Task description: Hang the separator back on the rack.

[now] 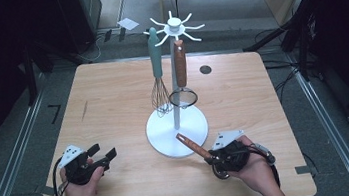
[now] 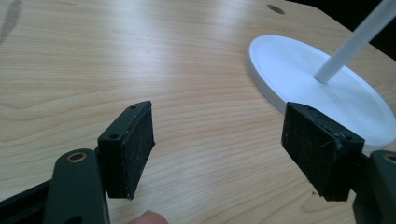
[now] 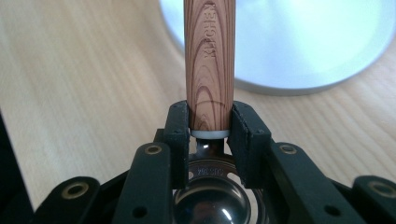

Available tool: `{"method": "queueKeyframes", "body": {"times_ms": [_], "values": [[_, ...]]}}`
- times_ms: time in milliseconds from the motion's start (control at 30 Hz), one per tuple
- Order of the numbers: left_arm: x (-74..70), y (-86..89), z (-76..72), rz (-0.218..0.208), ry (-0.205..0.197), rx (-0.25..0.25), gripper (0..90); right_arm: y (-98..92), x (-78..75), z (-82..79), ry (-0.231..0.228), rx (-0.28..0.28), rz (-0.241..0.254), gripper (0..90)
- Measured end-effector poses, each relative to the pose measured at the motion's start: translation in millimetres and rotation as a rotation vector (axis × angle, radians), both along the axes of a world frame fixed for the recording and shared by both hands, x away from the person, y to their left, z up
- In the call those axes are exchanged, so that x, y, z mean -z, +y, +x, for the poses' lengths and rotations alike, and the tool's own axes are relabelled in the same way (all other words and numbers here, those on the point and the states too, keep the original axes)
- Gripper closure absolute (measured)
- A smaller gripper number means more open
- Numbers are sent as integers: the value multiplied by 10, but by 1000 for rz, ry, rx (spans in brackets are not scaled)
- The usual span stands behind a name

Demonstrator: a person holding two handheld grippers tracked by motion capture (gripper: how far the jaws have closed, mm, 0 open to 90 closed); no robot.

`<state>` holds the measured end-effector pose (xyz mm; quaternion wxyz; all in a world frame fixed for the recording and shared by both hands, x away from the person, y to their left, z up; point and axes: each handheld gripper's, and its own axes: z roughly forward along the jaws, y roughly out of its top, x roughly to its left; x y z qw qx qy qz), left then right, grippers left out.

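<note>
A white utensil stand [image 1: 167, 134] rises mid-table. From its hooks hang a whisk with a green handle [image 1: 158, 75] and a small strainer with a wooden handle [image 1: 180, 64]. My right gripper [image 1: 210, 158] is at the front right, shut on the lower end of a wooden-handled spoon [image 1: 192, 146] whose handle points at the stand base. In the right gripper view the jaws [image 3: 210, 121] clamp the wooden handle [image 3: 208, 56], with the metal bowl [image 3: 210, 200] below them. My left gripper [image 1: 103, 152] hovers at the front left, open and holding nothing [image 2: 217, 144], facing the stand base [image 2: 299, 70].
The wooden table [image 1: 112, 95] has a round cable hole [image 1: 205, 69] behind the stand. Dark floor with rails and cables surrounds the table. A sheet of paper [image 1: 127, 23] lies on the floor beyond it.
</note>
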<state>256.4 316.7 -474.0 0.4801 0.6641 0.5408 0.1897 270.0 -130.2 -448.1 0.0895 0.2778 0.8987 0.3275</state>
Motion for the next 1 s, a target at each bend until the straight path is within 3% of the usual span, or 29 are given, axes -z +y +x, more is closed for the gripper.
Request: {"method": "queueKeyframes", "body": {"times_ms": [133, 300, 367, 500, 600, 933, 1000], "values": [[22, 30, 28, 17, 7, -14, 212, -89, -44, 16, -43, 66, 59, 717], [1, 44, 24, 54, -4, -35, 160, -166, -37, 36, -64, 126, 98, 717], [-7, 70, 23, 68, -7, -46, 136, -205, -44, 38, -93, 185, 127, 717], [-9, 146, 31, 46, -8, -51, 82, -289, -80, 42, -125, 246, 193, 717], [2, 162, 40, 45, -12, -9, 3, -331, -90, 40, -132, 277, 222, 717], [62, 212, 61, 70, 4, -19, 3, -443, -174, 11, -194, 377, 338, 717], [81, 185, 71, 92, 3, -16, 3, -458, -190, 2, -205, 389, 356, 717]]}}
